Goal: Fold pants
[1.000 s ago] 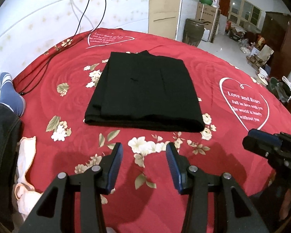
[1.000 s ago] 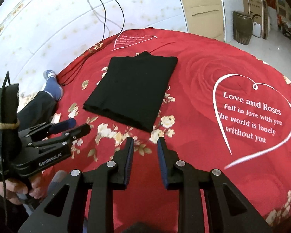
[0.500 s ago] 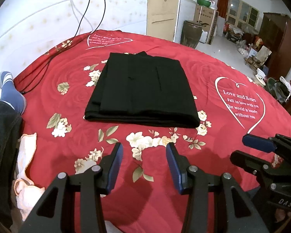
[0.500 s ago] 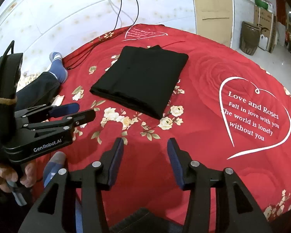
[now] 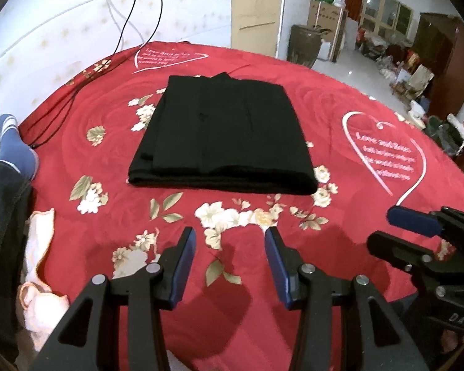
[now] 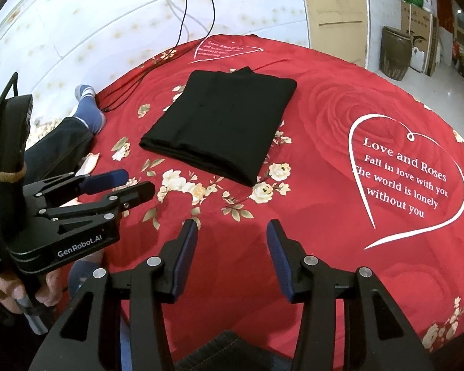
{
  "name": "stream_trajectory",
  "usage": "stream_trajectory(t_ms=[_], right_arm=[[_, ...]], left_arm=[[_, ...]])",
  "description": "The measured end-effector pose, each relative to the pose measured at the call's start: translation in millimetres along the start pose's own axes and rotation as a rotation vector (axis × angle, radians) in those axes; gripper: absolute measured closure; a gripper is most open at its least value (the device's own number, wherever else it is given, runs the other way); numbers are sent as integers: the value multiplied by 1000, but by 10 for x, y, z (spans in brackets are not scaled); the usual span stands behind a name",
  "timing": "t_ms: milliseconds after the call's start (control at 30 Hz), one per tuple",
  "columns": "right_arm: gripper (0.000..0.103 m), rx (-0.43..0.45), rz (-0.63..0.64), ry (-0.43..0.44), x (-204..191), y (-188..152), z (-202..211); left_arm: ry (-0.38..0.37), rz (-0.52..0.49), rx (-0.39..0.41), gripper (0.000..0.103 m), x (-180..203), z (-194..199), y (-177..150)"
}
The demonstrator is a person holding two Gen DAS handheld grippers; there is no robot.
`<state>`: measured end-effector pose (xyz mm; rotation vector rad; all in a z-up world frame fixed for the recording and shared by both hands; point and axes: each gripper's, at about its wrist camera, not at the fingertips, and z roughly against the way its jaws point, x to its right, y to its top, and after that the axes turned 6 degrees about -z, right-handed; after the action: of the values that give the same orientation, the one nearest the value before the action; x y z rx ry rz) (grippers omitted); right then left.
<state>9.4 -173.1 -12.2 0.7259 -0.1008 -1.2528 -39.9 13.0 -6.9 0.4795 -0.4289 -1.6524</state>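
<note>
Your left gripper point(image 5: 230, 247) and right gripper point(image 6: 232, 241) gape empty; folded black pants point(image 5: 222, 136) lie on the red rose bedspread point(image 5: 340, 117), brown jar point(image 5: 303, 46) far right.

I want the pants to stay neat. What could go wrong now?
The pants lie folded on the red blanket, and both the left gripper and right gripper are open and off them.
1. Another grab might pull the stacked layers at the near edge apart.
2. The black cables lie on the blanket by the far left corner; snagging them could tug things crooked.
</note>
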Motion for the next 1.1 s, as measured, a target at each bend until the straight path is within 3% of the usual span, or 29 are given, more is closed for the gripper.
stream_trajectory(t_ms=[1100], right_arm=[[56,-14,-15,-2,26,-5,-39]], left_arm=[[-27,-2,14,54,33,-10,4]])
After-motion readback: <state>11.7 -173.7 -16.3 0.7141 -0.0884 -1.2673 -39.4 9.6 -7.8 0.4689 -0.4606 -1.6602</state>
